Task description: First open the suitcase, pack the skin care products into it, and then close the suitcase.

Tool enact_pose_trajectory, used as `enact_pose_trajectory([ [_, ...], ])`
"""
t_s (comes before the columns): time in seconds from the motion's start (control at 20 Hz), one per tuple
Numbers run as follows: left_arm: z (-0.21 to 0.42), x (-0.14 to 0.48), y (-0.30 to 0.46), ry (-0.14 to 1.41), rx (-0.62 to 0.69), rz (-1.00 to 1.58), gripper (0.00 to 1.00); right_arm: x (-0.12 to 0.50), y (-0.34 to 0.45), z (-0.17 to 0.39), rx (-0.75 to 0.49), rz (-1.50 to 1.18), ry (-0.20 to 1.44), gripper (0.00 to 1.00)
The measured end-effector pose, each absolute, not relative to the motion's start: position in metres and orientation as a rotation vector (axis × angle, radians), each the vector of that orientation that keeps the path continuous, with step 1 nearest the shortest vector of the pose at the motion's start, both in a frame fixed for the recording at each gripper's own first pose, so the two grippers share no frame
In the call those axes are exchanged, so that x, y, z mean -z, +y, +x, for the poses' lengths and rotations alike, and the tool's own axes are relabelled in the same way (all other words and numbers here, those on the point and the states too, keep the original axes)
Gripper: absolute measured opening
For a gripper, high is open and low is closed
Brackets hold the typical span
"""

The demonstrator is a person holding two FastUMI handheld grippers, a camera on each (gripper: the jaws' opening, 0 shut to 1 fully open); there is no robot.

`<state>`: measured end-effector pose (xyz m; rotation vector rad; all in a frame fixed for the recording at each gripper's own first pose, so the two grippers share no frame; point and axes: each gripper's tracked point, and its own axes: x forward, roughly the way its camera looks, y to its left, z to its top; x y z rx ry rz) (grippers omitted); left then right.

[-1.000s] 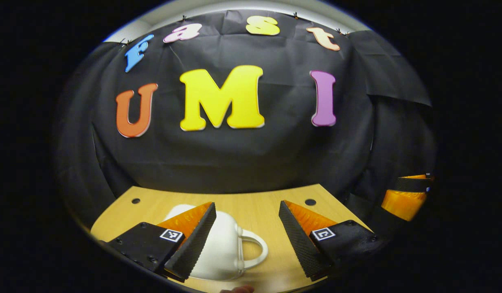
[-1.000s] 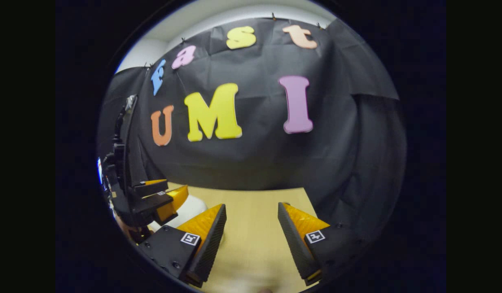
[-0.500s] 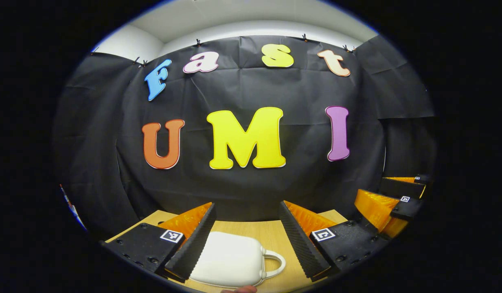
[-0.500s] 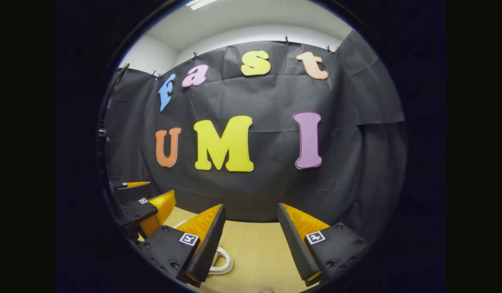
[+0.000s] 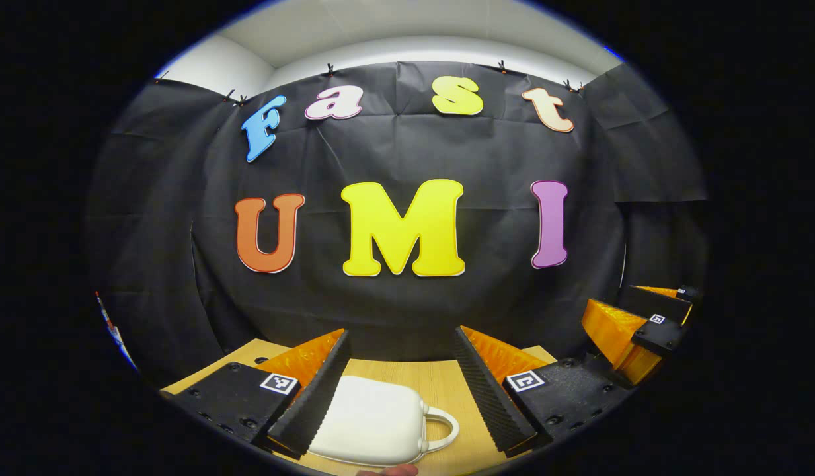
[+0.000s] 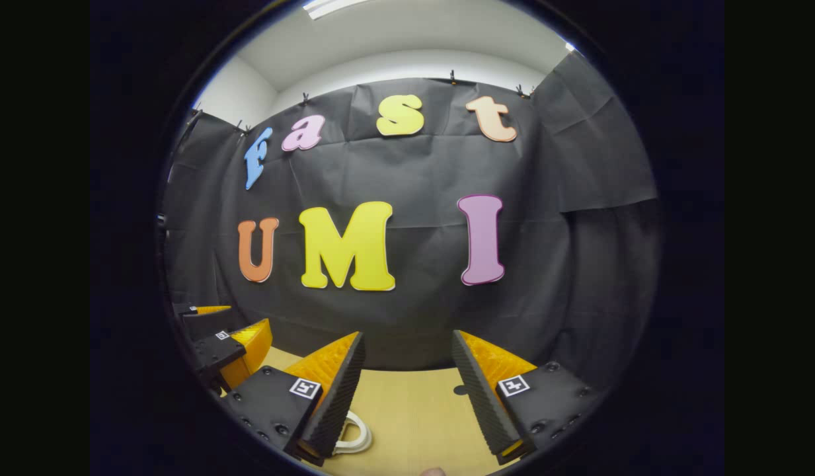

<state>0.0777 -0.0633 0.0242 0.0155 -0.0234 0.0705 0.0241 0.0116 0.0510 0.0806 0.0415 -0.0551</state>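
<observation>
While both grippers hang above the wooden table [image 5: 440, 383], I see the left gripper [image 5: 402, 370] with fingers spread wide, gripping nothing. Below it lies the white suitcase [image 5: 371, 420], closed, handle [image 5: 443, 426] pointing right. My right gripper [image 6: 407, 373] is likewise spread wide, gripping nothing.

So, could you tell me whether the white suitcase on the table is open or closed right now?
Closed: the white suitcase lies flat on the table as one smooth shell with no gap, handle to one side, between the open left gripper fingers.
</observation>
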Motion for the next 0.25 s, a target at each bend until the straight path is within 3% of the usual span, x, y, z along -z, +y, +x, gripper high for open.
enact_pose_trajectory([
  [0.25,0.0803,-0.0277,-0.0664,-0.04,-0.062,0.026,0.98,-0.0515,0.0088,0.029,0.072,0.092,0.044,0.78],
])
